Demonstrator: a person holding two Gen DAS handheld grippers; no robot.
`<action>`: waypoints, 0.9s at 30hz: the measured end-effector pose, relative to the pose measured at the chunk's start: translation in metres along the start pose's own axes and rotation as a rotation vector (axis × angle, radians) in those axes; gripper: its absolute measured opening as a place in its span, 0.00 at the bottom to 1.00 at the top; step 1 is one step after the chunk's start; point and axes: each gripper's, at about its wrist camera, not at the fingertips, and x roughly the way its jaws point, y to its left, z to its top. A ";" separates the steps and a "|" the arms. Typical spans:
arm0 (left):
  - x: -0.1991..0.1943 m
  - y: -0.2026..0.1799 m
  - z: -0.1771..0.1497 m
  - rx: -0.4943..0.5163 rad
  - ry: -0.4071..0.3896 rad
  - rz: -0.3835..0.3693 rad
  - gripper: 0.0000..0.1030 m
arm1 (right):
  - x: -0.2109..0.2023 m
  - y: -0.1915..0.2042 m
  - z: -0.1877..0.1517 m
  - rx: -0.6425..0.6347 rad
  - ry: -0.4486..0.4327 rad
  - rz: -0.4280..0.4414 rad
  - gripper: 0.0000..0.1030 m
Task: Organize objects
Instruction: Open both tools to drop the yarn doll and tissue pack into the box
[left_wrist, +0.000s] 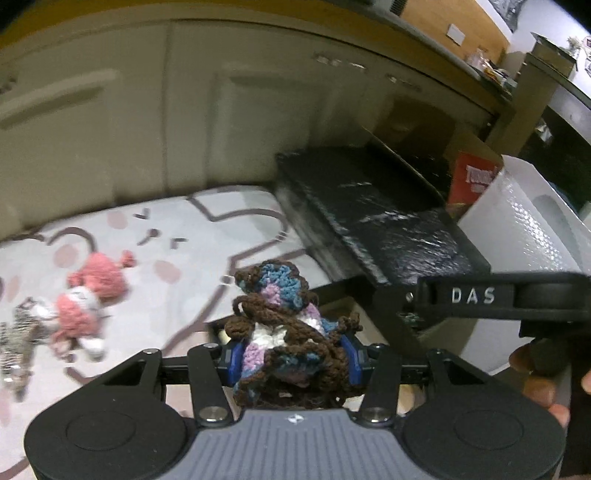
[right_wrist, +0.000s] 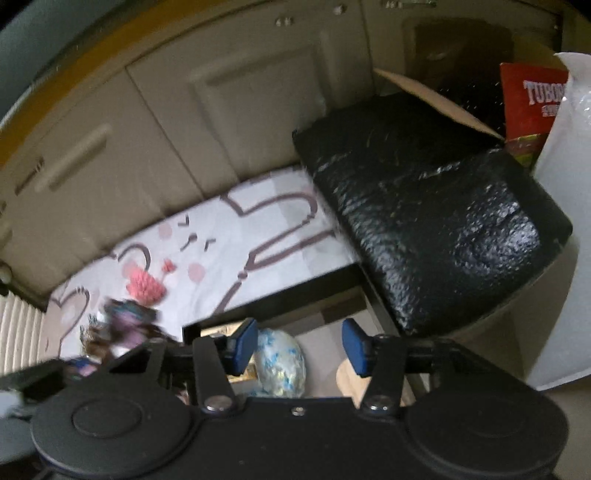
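1. Broadly, cabinet doors (left_wrist: 184, 110) fill the background ahead of both grippers; beige, with recessed panels.
2. Mat (left_wrist: 192, 236), white with brown outlines and pink spots, lies ahead and to the left of the left gripper, below the doors.
3. Black box (right_wrist: 424, 206), glossy wrinkled top, sits ahead and right of both grippers, butting the mat's right edge. Cardboard flap and a red carton (right_wrist: 532, 96) lie beyond it; white panel (left_wrist: 524, 221) at far right.
4. Left gripper (left_wrist: 291, 360): blue pads pressed in on a crochet toy (left_wrist: 284, 314), brown yarn with blue, lilac and white patches. Toy is pinched between the pads and bulges up above them, clear of the mat.
5. Right gripper (right_wrist: 300, 345): pads spread apart, nothing between them. Its arm, lettered "DAS", crosses the right side of the left wrist view, with fingers of the right hand (left_wrist: 535, 376) showing below it.
6. Pink toy (left_wrist: 88, 295), pink and white yarn, lies on the mat ahead-left of the left gripper; in the right wrist view it sits far left of the pads.
7. Striped item (left_wrist: 18, 332), grey and white, lies just left of the pink toy; blurred, identity unclear.
8. Pale ball (right_wrist: 280, 363) with blue flecks sits in a dark-edged opening just ahead of the right gripper, below the gap between its pads.
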 end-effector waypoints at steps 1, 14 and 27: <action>0.006 -0.004 0.000 -0.003 0.007 -0.009 0.50 | -0.001 -0.002 0.001 0.006 -0.009 0.000 0.51; 0.075 -0.028 0.002 -0.099 0.058 -0.102 0.50 | -0.004 -0.030 0.010 0.045 -0.057 0.012 0.51; 0.087 -0.024 0.006 -0.115 0.051 -0.081 0.59 | 0.011 -0.033 0.008 0.000 -0.028 -0.010 0.51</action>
